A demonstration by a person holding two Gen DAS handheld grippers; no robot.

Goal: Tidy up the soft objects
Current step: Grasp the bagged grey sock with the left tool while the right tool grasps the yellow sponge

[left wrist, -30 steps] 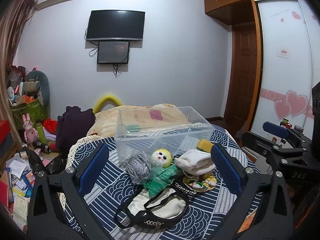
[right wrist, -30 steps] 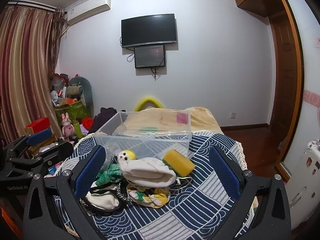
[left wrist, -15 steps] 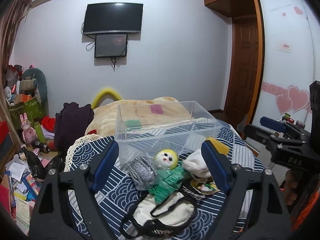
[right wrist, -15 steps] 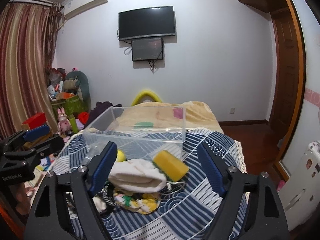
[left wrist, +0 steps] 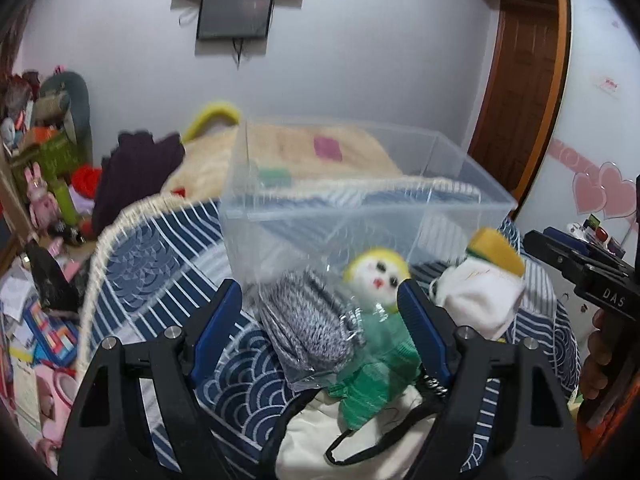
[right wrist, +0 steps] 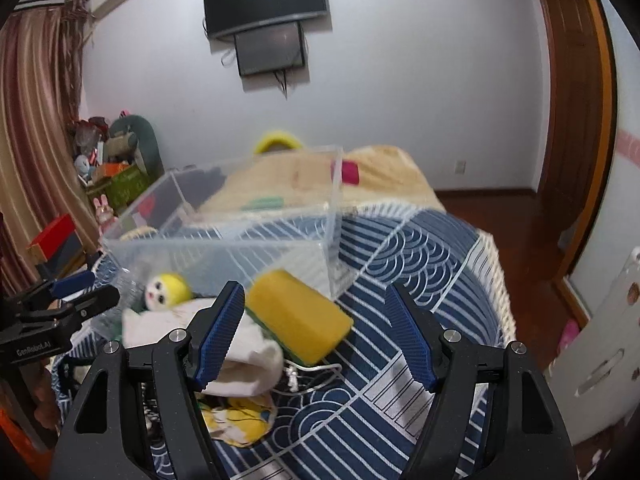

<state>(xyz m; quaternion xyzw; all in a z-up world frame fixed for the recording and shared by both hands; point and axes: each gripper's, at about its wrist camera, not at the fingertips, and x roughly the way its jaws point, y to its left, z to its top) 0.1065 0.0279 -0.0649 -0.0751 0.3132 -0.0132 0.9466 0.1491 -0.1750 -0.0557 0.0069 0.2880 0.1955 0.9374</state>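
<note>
A clear plastic bin (left wrist: 360, 200) stands on the blue patterned tablecloth (left wrist: 160, 264). In front of it lie a grey knit item in a clear bag (left wrist: 308, 324), a yellow-headed doll in green (left wrist: 376, 320), a white cloth (left wrist: 480, 304) and a yellow sponge (left wrist: 496, 252). My left gripper (left wrist: 320, 328) is open, its fingers either side of the bag and doll. My right gripper (right wrist: 316, 336) is open around the yellow sponge (right wrist: 296, 320), which rests on the white cloth (right wrist: 244, 352). The bin (right wrist: 224, 232) and doll (right wrist: 164, 288) lie beyond.
A cream bag with black straps (left wrist: 360, 432) lies nearest me. A floral pouch (right wrist: 236, 420) sits under the white cloth. A bed (right wrist: 384, 176) stands behind the table. Clutter fills the floor at left (left wrist: 36, 320). A wooden door (left wrist: 516, 92) is at right.
Both grippers have moved forward and down toward the pile. The left now straddles the bag and doll, the right straddles the sponge. Both stay open.
</note>
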